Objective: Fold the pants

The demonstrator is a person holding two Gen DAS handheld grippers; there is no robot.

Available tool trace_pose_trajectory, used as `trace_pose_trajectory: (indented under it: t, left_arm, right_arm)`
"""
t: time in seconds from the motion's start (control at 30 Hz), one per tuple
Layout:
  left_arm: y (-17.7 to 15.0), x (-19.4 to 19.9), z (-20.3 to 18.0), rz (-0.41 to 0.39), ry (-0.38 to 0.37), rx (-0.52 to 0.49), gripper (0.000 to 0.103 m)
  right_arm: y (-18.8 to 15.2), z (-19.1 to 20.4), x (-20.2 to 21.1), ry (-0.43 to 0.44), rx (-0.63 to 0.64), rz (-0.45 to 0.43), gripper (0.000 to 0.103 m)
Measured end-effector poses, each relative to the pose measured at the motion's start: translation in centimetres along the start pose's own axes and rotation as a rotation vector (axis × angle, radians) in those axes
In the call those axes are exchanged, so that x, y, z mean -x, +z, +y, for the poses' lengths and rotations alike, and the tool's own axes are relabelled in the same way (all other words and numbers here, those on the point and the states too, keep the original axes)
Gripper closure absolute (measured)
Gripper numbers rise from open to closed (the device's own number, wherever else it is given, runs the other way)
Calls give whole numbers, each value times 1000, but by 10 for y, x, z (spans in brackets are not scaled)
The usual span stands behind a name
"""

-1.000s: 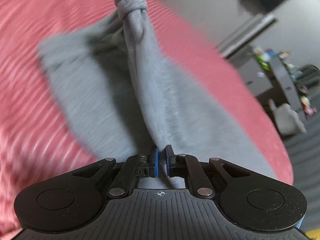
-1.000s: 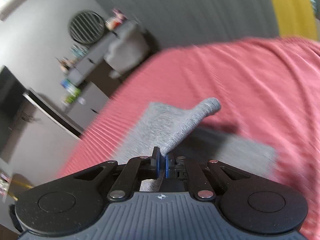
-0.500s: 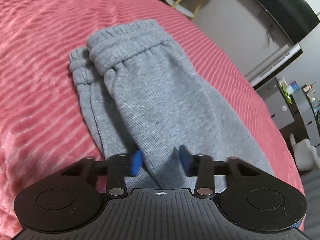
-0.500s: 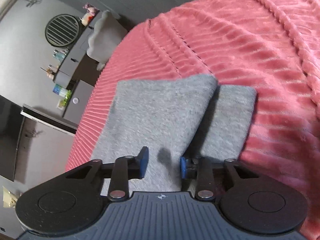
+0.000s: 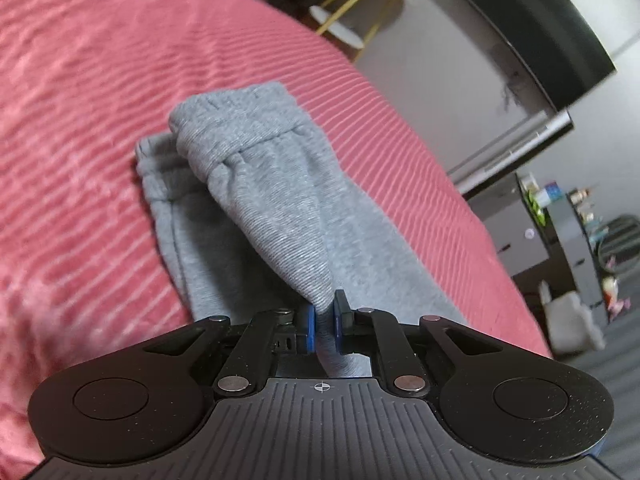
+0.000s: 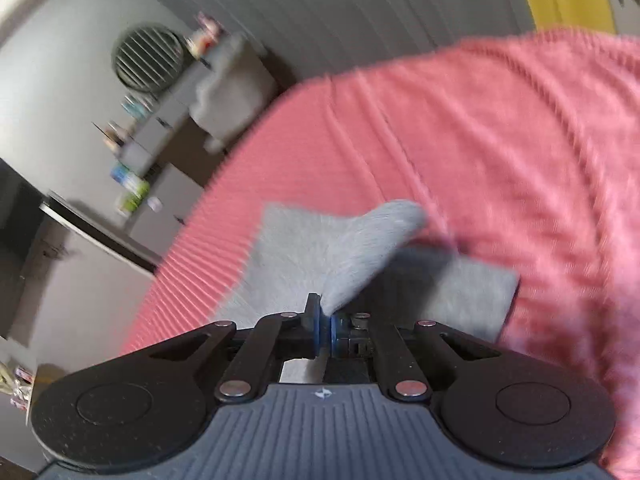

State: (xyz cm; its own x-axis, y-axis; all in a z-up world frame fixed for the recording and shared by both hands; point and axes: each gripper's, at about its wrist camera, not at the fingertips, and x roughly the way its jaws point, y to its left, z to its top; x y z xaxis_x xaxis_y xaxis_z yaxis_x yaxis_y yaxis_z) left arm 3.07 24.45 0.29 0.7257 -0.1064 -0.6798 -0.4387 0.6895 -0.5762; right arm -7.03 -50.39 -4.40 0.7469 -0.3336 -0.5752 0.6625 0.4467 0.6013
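Half a second back both grippers stood wide over the flat cloth; now both have clamped down and the top layer is coming up. The left gripper (image 5: 325, 322) has its blue pads pressed together on a fold of the grey sweatpants (image 5: 260, 184), which rises in a cone from the lower centre of the frame toward the elastic waistband (image 5: 232, 120) at centre. The right gripper (image 6: 325, 326) is pinched tight on the sweatpants (image 6: 360, 252) too, the lifted flap peaking just right of centre, the lower layer lying flat beneath it; this view is motion-blurred.

Underneath it all spreads a ribbed pink blanket (image 5: 80, 120), filling the left of the left view and the right of the right view (image 6: 500, 160). Around the room: a dark television (image 5: 532, 36) on the grey wall at upper right, a low cabinet (image 5: 560, 224) cluttered with small items at right, a round slatted fan (image 6: 148, 58) at upper left of the right view, and a yellow-legged stool (image 5: 340, 32) at top centre.
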Motion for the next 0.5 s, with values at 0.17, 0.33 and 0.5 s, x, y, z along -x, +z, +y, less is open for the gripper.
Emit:
trace_pose_trajectory:
  t: [0.17, 0.33, 0.5]
  left_arm:
    - [-13, -16, 13, 70, 161, -53, 87]
    - [-15, 13, -23, -121, 374, -171, 62]
    - [-47, 8, -116, -268, 269, -449, 25]
  right_arm:
    - [-10, -20, -4, -152, 113, 2, 98]
    - [-15, -16, 8, -440, 200, -116, 94]
    - [-36, 52, 14, -210, 303, -162, 86]
